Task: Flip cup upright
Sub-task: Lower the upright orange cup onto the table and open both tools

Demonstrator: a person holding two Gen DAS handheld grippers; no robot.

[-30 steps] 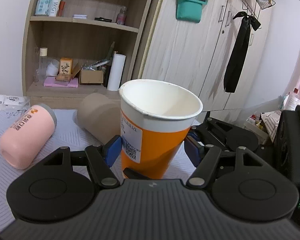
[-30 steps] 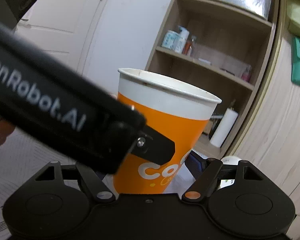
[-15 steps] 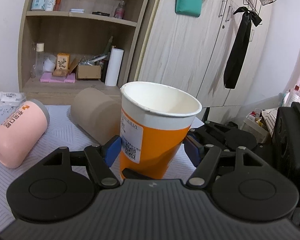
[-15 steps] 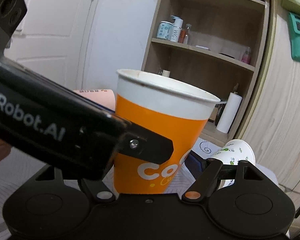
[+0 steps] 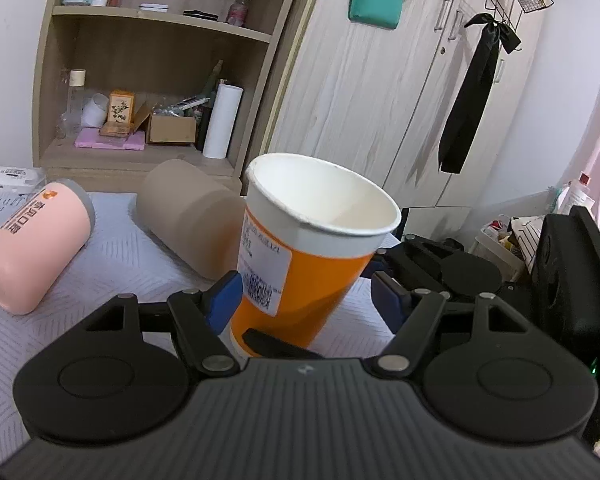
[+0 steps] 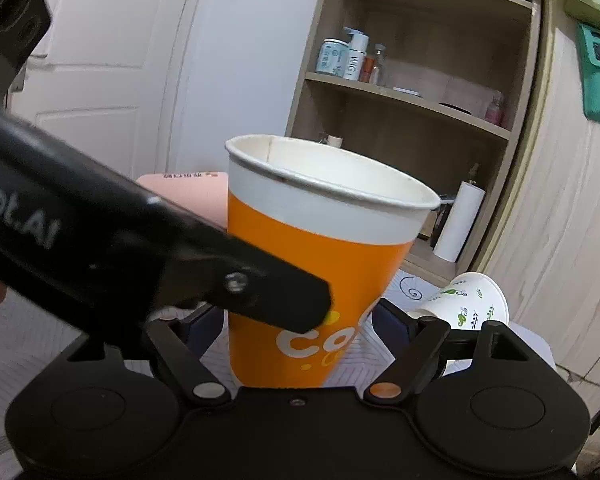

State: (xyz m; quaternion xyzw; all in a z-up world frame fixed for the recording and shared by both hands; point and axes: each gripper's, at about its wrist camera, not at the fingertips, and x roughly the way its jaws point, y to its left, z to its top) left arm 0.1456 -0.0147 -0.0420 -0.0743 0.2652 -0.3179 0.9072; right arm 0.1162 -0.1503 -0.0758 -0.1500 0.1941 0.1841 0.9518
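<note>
The orange cup (image 5: 300, 276) stands on the table (image 5: 132, 264) with its mouth up and its long axis near vertical, leaning slightly. It sits between the spread, non-touching fingers of both the left gripper (image 5: 306, 300) and right gripper (image 6: 296, 326).

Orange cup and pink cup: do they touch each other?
Apart. The left wrist view shows patterned cloth and a beige cup between the orange cup and the pink cup.

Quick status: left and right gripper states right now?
Left gripper: open, straddling the orange cup.
Right gripper: open, also around the cup.
</note>
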